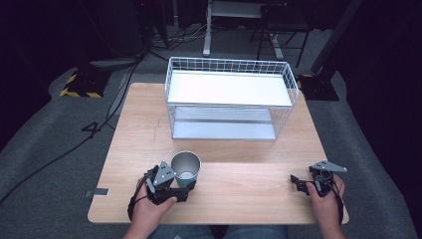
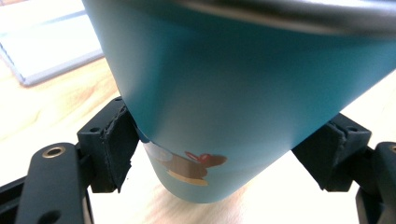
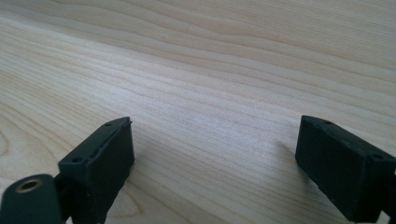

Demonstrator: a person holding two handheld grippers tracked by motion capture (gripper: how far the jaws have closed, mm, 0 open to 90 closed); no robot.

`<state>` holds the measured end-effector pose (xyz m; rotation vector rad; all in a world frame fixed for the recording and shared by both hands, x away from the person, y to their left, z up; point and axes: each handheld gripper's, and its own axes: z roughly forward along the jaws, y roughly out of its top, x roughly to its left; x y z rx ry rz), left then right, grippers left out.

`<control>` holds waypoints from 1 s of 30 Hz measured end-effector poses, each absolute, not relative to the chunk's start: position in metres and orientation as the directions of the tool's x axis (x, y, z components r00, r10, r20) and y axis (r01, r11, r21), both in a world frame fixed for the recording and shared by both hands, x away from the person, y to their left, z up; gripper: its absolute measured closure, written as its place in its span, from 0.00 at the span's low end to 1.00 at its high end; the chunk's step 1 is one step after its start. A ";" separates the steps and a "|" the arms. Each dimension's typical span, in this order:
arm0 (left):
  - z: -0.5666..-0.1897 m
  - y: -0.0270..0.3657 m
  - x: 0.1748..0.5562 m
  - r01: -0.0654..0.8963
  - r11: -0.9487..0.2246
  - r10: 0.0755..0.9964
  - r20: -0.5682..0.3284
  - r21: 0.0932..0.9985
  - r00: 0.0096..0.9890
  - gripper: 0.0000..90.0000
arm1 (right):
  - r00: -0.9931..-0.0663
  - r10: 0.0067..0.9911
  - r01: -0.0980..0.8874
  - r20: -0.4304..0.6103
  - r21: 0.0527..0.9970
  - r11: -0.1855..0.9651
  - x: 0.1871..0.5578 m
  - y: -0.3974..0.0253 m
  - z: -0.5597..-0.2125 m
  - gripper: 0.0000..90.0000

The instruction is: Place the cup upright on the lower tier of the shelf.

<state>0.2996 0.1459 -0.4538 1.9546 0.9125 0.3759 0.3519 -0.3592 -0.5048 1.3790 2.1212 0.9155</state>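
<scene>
Left hand-held gripper (image 2: pixel 219 154) clamped on teal cup (image 2: pixel 243 93); right hand-held gripper (image 3: pixel 215 158) apart over table (image 3: pixel 210 70).

**Teal cup held between two black jaws, seen close up**

A teal cup (image 2: pixel 243 93) takes up most of the frame, leaning to one side, narrowing toward its base, which rests on a pale wooden table (image 2: pixel 46 107). A dark metal rim crosses the top edge. Low on the cup's wall is a small brown and red cartoon print (image 2: pixel 194 167). The left gripper (image 2: pixel 219 149) has one black jaw pressed against each side of the cup. Toward the table's far edge, at upper left, lies a white shelf panel (image 2: pixel 42 46) with a grey border.
</scene>
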 end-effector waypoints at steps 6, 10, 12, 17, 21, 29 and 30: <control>-0.442 0.139 0.310 0.440 -0.308 0.715 -0.100 0.843 0.692 0.24 | -0.401 0.916 0.620 -0.012 0.733 0.281 0.352 -0.359 -0.505 0.13; -0.434 0.133 0.317 0.432 -0.309 0.707 -0.099 0.847 0.700 0.24 | -0.401 0.916 0.620 -0.012 0.733 0.281 0.352 -0.359 -0.505 0.13; -0.431 0.131 0.321 0.431 -0.306 0.702 -0.104 0.849 0.704 0.24 | -0.401 0.916 0.619 -0.012 0.733 0.281 0.352 -0.359 -0.505 0.13; -0.424 0.124 0.331 0.426 -0.295 0.694 -0.115 0.855 0.710 0.24 | -0.401 0.916 0.620 -0.011 0.733 0.281 0.352 -0.359 -0.505 0.13; -0.419 0.118 0.339 0.433 -0.278 0.691 -0.135 0.857 0.710 0.24 | -0.402 0.916 0.620 -0.012 0.733 0.281 0.352 -0.359 -0.505 0.13; -0.418 0.109 0.365 0.414 -0.267 0.693 -0.125 0.870 0.710 0.24 | -0.401 0.916 0.620 -0.011 0.733 0.281 0.352 -0.359 -0.505 0.13; -0.417 0.108 0.369 0.414 -0.267 0.695 -0.123 0.870 0.708 0.24 | -0.402 0.916 0.620 -0.011 0.733 0.281 0.352 -0.359 -0.505 0.13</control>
